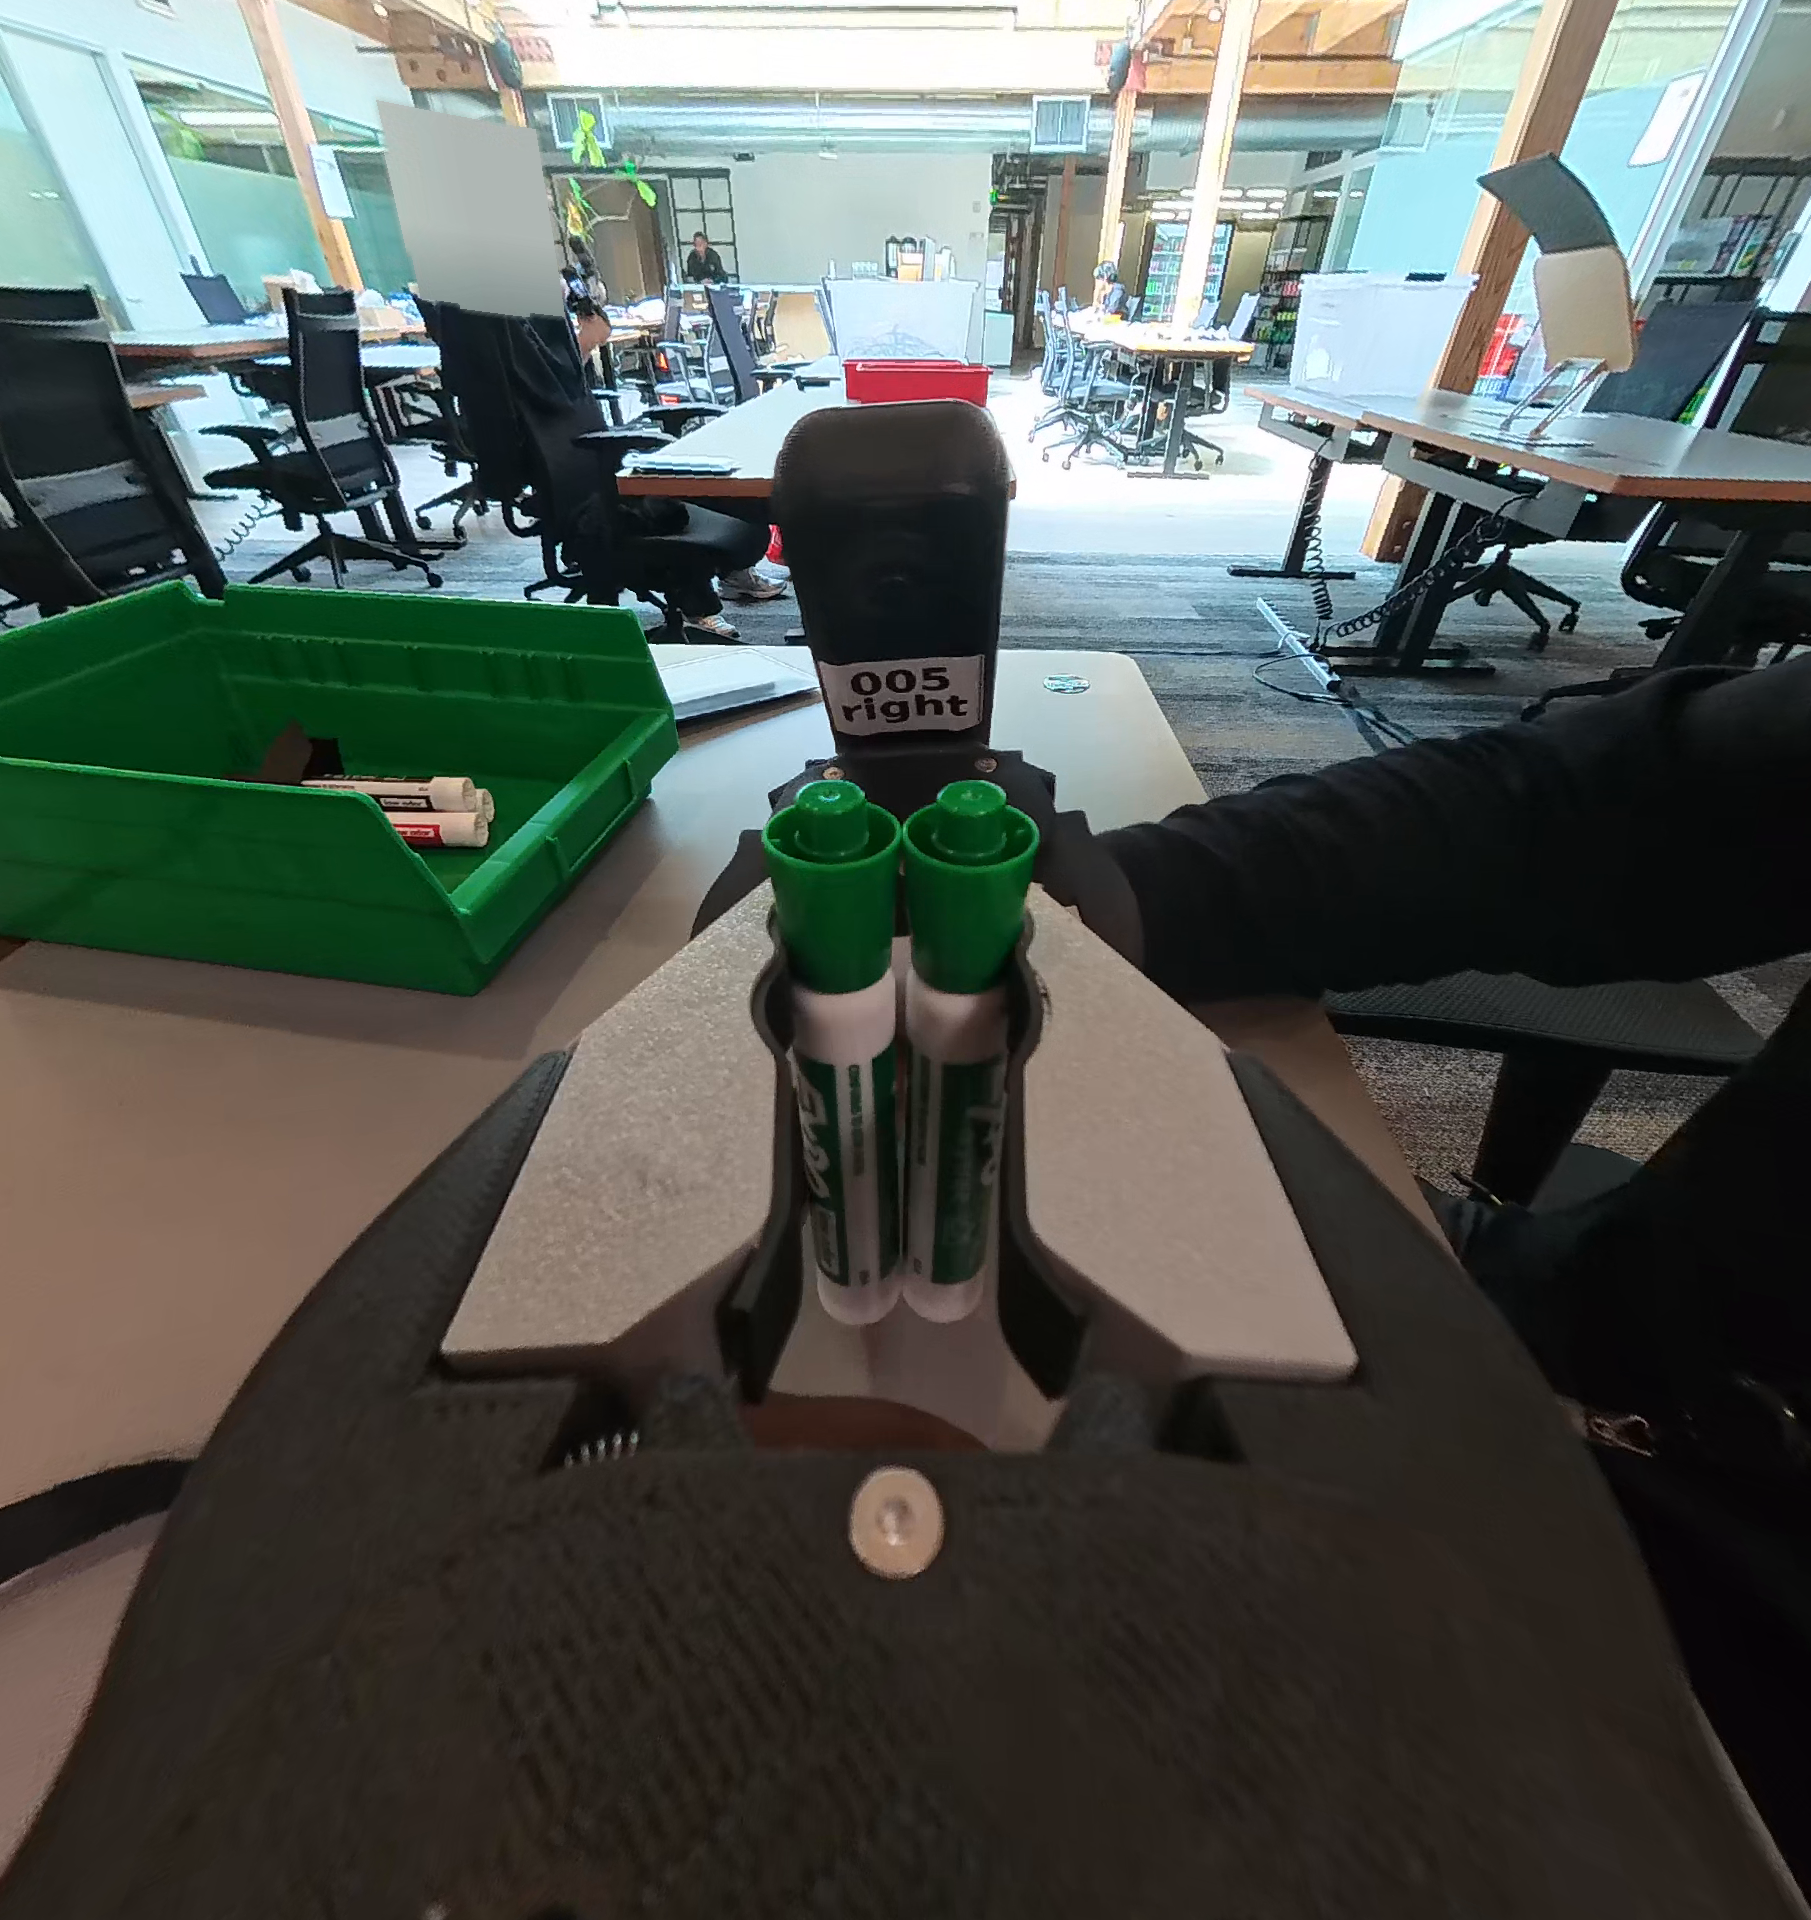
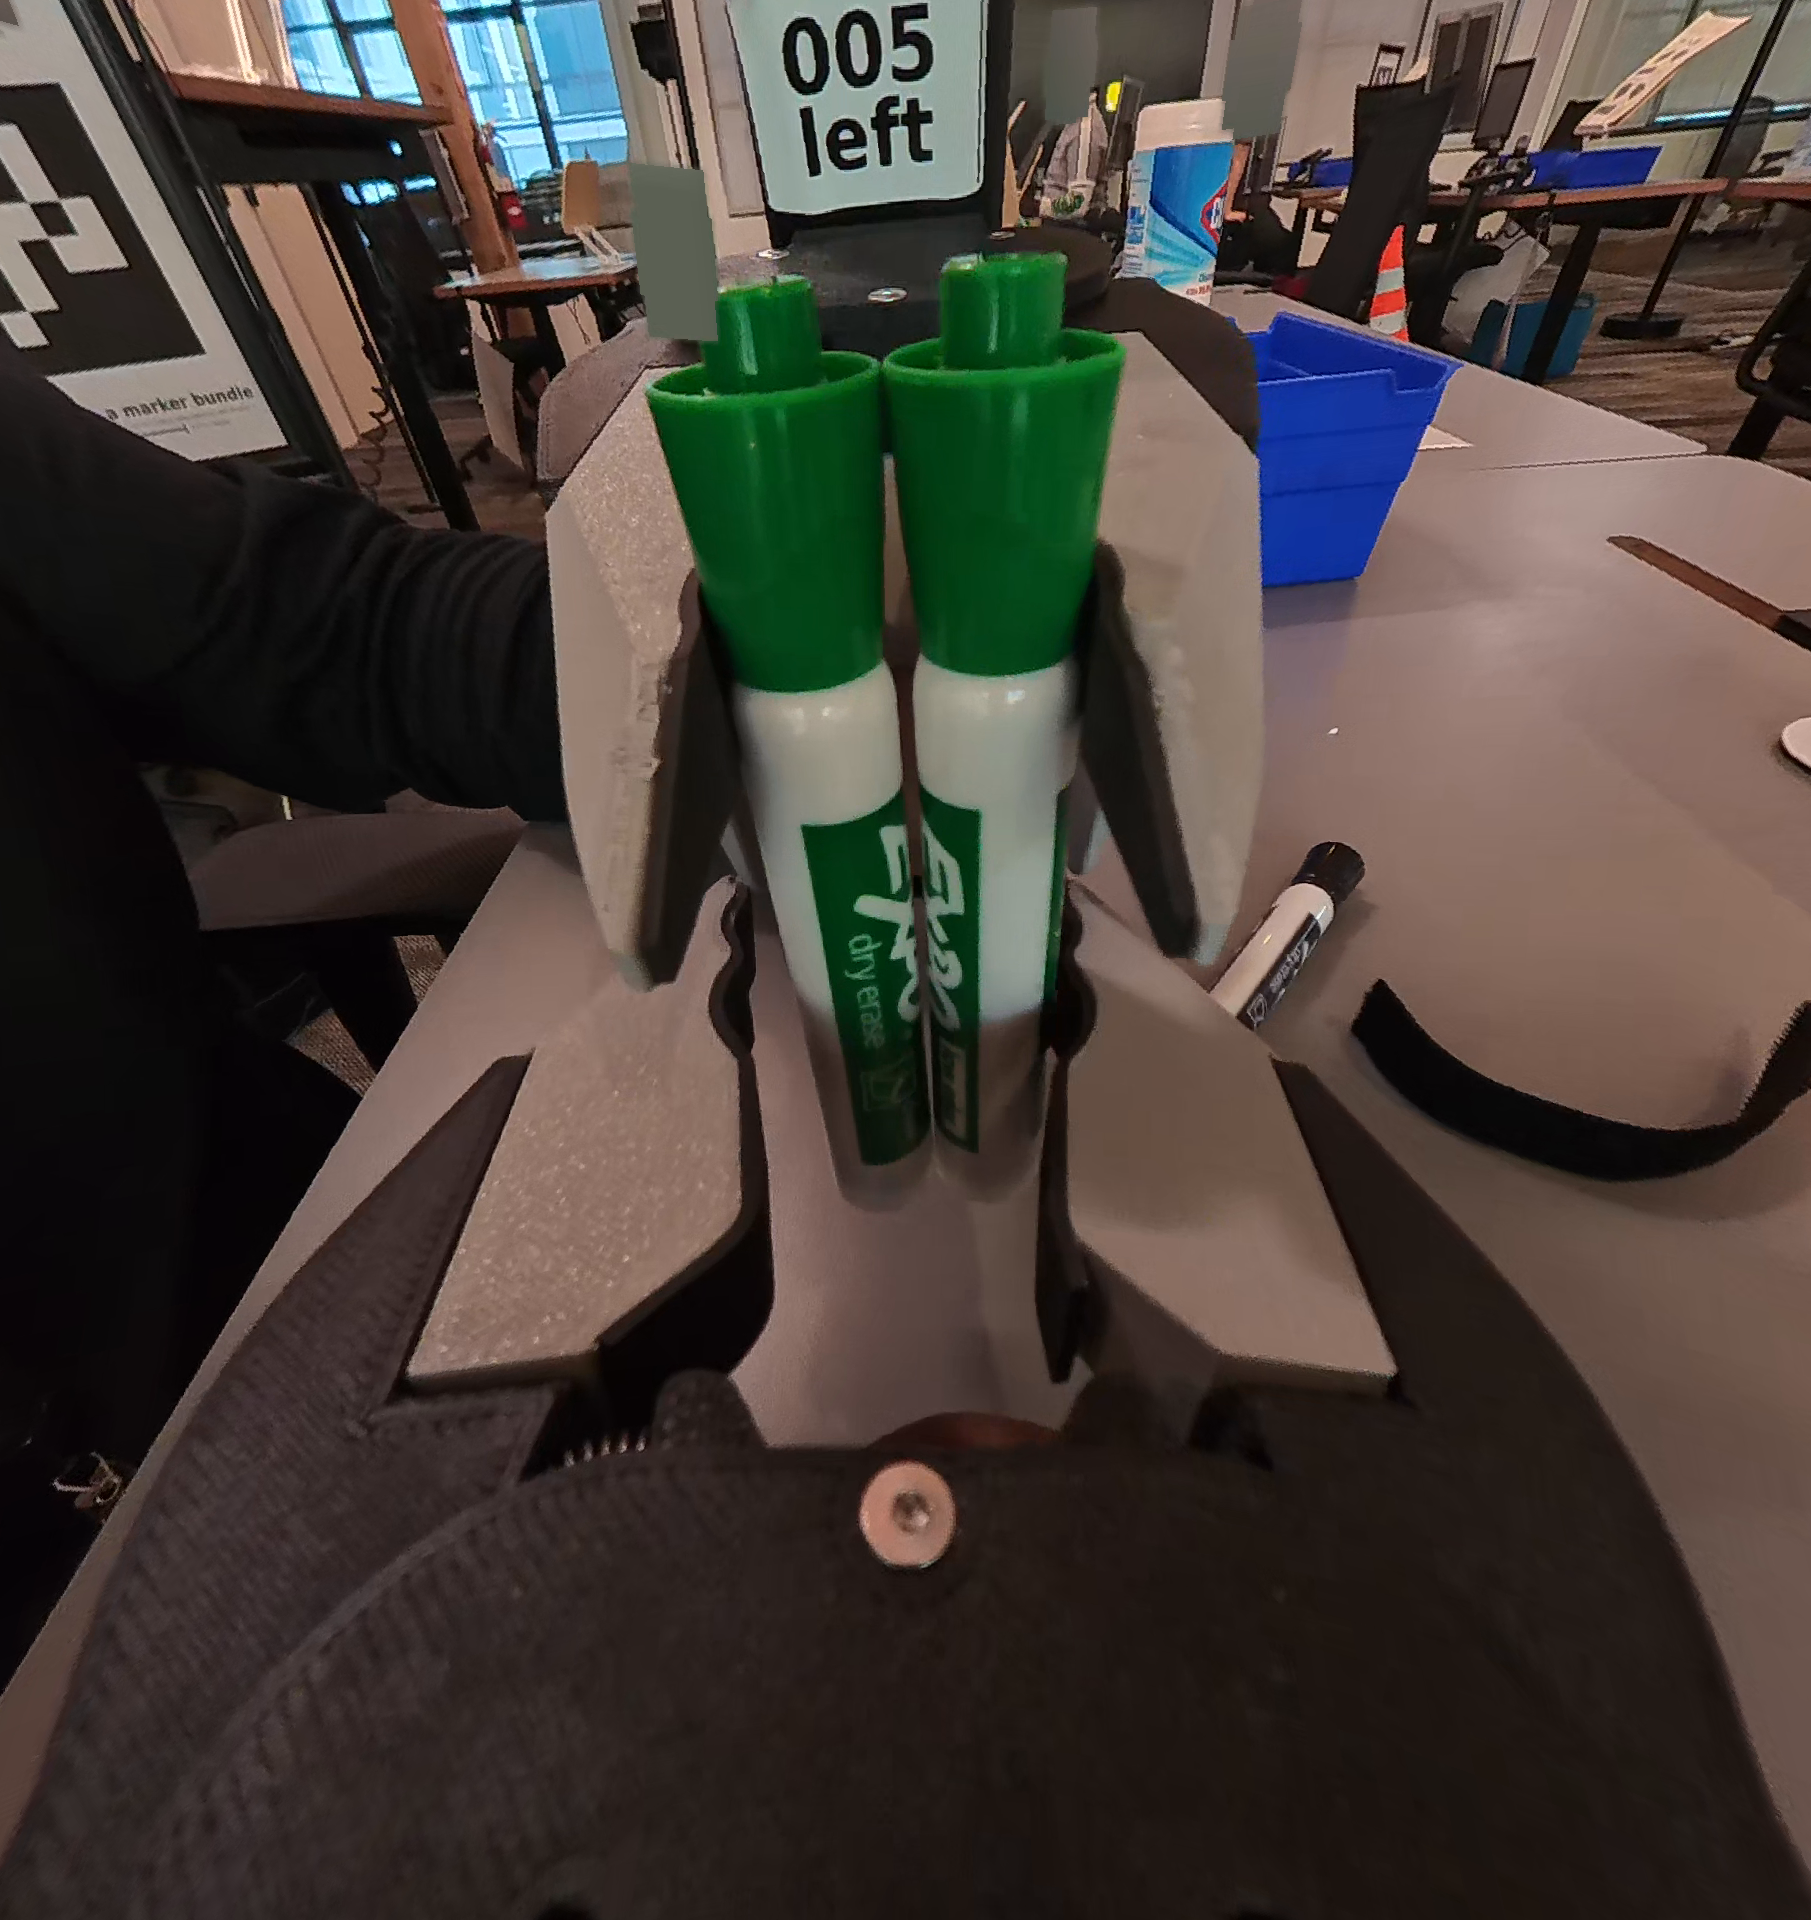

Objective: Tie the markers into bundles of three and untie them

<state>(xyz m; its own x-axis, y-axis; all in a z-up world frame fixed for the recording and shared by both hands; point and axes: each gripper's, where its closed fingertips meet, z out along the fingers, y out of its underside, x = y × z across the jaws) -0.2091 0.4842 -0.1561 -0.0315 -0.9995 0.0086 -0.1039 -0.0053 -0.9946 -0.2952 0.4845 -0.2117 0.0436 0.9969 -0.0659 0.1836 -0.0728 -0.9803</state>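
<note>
Two green-capped white markers stand side by side, caps up. My left gripper is shut on them, one pad on each outer side. In the right wrist view the same markers sit between the left gripper's fingers, which press on them just below the caps. My right gripper reaches around the markers' lower bodies with its jaws spread. There is a gap between its left pad and the marker, so it is open. The right gripper's black body shows behind the markers in the left wrist view.
A green bin at the left holds several red and black markers. A black marker and a black strap lie on the grey table. A blue bin stands farther back. A person's dark sleeve comes in from the right. The grippers' ends are close to 9 cm from one another.
</note>
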